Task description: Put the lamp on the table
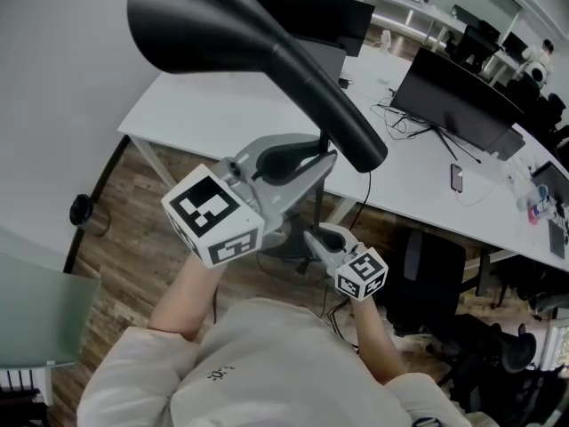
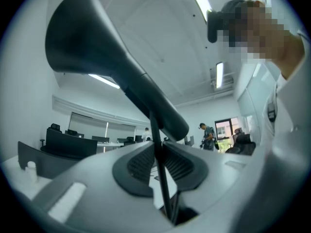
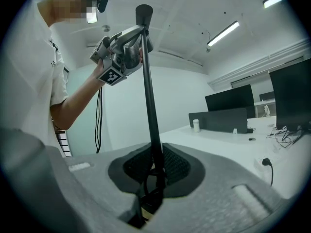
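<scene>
I hold a black lamp in the air with both grippers. Its big cone-shaped head [image 1: 204,16] fills the top of the head view, above the white table [image 1: 222,114]. The left gripper [image 1: 307,163] is shut on the thin black pole [image 2: 159,178] just under the head [image 2: 97,57], its pads tight on both sides. Lower down, my right gripper [image 1: 313,237] is shut on the same pole [image 3: 148,81], with a cable looped at the jaws. The right gripper view shows the left gripper [image 3: 129,45] up near the pole's top. The lamp's base is hidden.
Black monitors [image 1: 462,96] and cables stand on the table's far side, a phone [image 1: 456,178] lies near its front edge. A black office chair [image 1: 427,269] sits under the table at the right. A small round black object [image 1: 82,210] is on the wooden floor.
</scene>
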### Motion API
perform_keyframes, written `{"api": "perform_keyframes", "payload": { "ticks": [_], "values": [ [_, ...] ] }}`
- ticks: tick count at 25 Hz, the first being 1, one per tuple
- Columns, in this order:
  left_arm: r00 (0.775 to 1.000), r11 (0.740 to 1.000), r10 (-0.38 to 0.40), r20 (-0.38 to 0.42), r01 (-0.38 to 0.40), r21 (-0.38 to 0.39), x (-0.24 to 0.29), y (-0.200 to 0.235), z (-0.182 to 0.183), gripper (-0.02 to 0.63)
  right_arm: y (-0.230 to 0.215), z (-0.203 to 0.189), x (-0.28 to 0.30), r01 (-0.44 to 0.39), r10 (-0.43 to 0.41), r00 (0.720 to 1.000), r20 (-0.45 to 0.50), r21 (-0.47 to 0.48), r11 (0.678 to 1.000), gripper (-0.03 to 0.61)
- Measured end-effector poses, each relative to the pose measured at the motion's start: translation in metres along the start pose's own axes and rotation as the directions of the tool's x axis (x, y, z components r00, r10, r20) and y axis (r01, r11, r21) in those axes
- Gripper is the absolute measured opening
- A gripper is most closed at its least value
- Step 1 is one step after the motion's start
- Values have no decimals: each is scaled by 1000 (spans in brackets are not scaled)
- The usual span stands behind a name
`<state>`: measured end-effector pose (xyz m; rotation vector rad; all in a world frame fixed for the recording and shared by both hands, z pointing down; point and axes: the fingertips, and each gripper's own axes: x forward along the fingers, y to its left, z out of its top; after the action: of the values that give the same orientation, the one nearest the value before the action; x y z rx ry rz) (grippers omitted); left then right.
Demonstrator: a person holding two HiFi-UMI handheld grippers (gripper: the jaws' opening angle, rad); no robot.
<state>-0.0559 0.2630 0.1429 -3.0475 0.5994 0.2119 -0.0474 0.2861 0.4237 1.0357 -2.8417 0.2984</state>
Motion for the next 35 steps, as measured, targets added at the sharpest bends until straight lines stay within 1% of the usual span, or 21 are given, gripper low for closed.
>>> {"api": "perform_keyframes", "payload": {
  "ticks": [4, 9, 18, 27, 35],
  "values": [
    [1000, 1000, -21, 5, 21, -5, -7, 7, -2, 52, 2, -1, 5, 18, -18, 1000, 8, 4, 1000, 51],
    [997, 997, -77, 1, 77, -7, -13, 12, -2, 51, -1, 0, 16, 55, -56, 998, 22, 6, 998, 52],
    [990, 990, -142, 4, 142, -20, -25, 31, -3, 51, -1, 3, 34, 111, -111, 993, 39, 12, 994, 54],
    [986, 985, -169, 6, 170, -23, -41, 40, -1, 51, 8, 3, 48, 153, -154, 987, 41, 15, 988, 54],
    [984, 984, -176, 9, 176, -28, -57, 49, 1, 51, 18, 3, 61, 163, -163, 986, 42, 19, 987, 55]
  ]
}}
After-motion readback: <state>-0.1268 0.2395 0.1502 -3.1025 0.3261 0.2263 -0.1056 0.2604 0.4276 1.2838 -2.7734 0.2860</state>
